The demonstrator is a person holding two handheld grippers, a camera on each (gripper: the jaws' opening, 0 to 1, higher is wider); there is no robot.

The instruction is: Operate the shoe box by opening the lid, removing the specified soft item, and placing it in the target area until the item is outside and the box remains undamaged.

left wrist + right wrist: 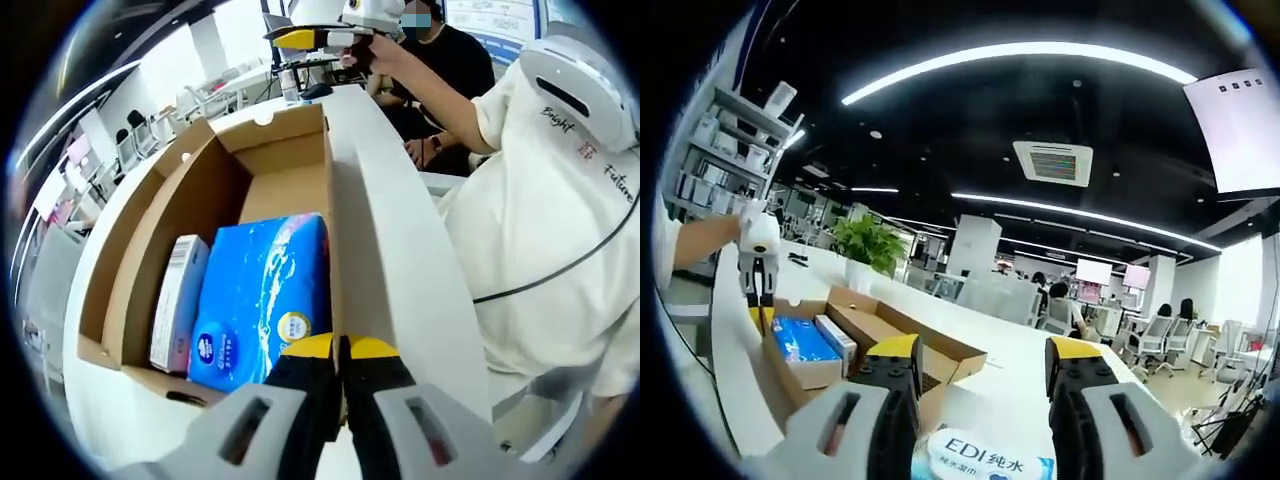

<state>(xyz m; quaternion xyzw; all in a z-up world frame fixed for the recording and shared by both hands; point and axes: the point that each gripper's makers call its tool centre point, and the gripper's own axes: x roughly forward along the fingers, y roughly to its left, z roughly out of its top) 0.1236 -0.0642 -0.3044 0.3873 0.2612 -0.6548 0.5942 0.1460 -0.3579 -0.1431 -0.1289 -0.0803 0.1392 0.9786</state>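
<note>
An open cardboard shoe box [150,250] lies on a white table [400,250]. Inside it are a blue soft tissue pack [265,290] and a slim white carton [180,300]. My left gripper [340,346] is shut, its yellow tips pinched at the near end of the box's right wall. In the right gripper view the box [940,355] shows with flaps open, the left gripper [760,310] at its far end, and the blue pack [800,340] inside. My right gripper [982,350] holds a white wipes pack [980,462] that spans the gap between its jaws. The right gripper [305,38] is raised beyond the box's far end.
A person in a white shirt [540,220] stands close on the right of the table, and another in black [455,60] sits behind. A potted plant [870,245] stands on the table past the box. Desks and chairs [1140,330] fill the office behind.
</note>
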